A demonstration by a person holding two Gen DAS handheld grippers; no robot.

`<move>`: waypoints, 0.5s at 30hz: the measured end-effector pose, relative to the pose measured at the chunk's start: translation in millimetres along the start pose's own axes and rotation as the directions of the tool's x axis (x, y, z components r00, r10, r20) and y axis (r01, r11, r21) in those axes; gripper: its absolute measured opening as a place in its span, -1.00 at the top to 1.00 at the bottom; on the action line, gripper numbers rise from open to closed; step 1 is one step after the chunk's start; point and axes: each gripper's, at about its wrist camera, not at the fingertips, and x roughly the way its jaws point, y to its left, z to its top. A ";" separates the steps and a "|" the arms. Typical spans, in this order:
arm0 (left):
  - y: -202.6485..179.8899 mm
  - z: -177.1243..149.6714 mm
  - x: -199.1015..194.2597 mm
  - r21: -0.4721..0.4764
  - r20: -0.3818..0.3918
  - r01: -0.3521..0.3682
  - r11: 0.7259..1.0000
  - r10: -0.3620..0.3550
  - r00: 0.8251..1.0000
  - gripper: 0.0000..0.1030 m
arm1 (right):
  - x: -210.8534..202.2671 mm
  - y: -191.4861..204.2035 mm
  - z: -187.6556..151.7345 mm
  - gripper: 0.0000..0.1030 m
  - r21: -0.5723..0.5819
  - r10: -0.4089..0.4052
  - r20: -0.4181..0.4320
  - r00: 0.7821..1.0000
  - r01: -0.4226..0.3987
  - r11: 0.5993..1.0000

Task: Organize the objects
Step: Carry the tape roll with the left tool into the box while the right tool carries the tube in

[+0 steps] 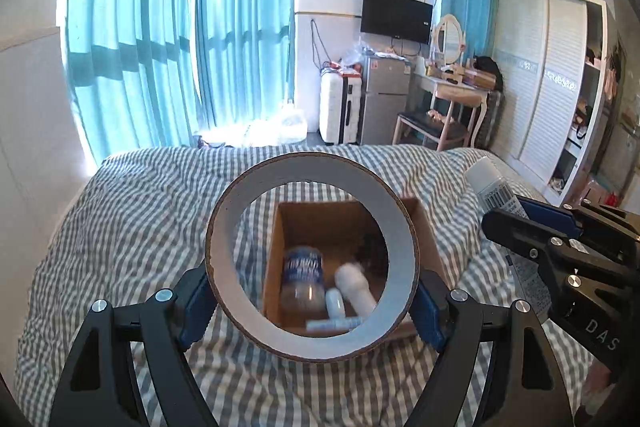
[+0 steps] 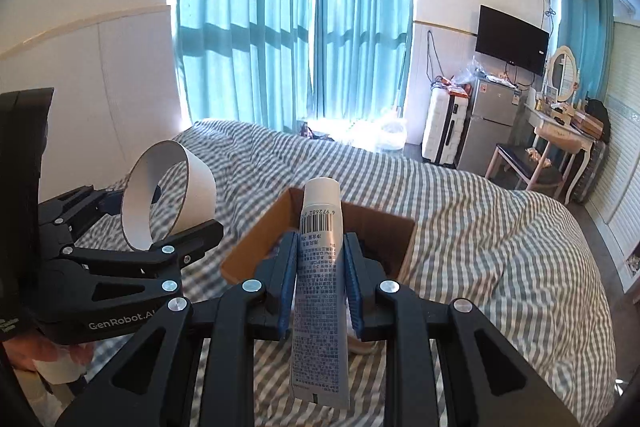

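My left gripper (image 1: 312,307) is shut on a cardboard tape ring (image 1: 312,187), held upright above an open cardboard box (image 1: 424,223) on the bed. Through the ring I see a clear water bottle (image 1: 302,273) and white bottles (image 1: 354,283) inside the box. My right gripper (image 2: 320,259) is shut on a white tube (image 2: 320,267) with a barcode, cap pointing forward, held over the near edge of the box (image 2: 256,239). The left gripper (image 2: 168,223) with the ring (image 2: 192,179) shows at left; the right gripper (image 1: 504,211) with the tube (image 1: 490,183) shows at right.
The box sits on a bed with a grey checked cover (image 1: 140,227). Behind the bed are teal curtains (image 1: 180,27), a white suitcase (image 1: 340,107), a small fridge (image 1: 384,99), a dressing table with chair (image 1: 452,95) and a wardrobe (image 1: 548,87).
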 end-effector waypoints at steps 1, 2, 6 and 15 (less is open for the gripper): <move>0.7 6.0 9.0 0.002 -0.001 0.010 1.000 -0.010 1.000 -0.60 | 7.1 -3.7 5.8 0.58 0.004 -0.001 0.000 1.000 0.001 1.000; 1.0 10.0 17.9 0.004 -0.002 0.010 1.000 -0.010 1.000 -0.60 | 15.6 -7.5 10.9 0.58 0.009 -0.002 -0.002 1.000 0.002 1.000; 1.3 19.7 58.4 0.030 -0.025 0.005 1.000 -0.005 1.000 -0.60 | 51.0 -21.2 23.8 0.58 0.027 -0.001 -0.020 1.000 0.001 1.000; 4.2 8.0 142.1 0.043 -0.116 -0.012 0.999 0.017 0.993 -0.60 | 133.3 -48.5 5.2 0.58 0.076 0.012 -0.116 0.993 -0.004 0.997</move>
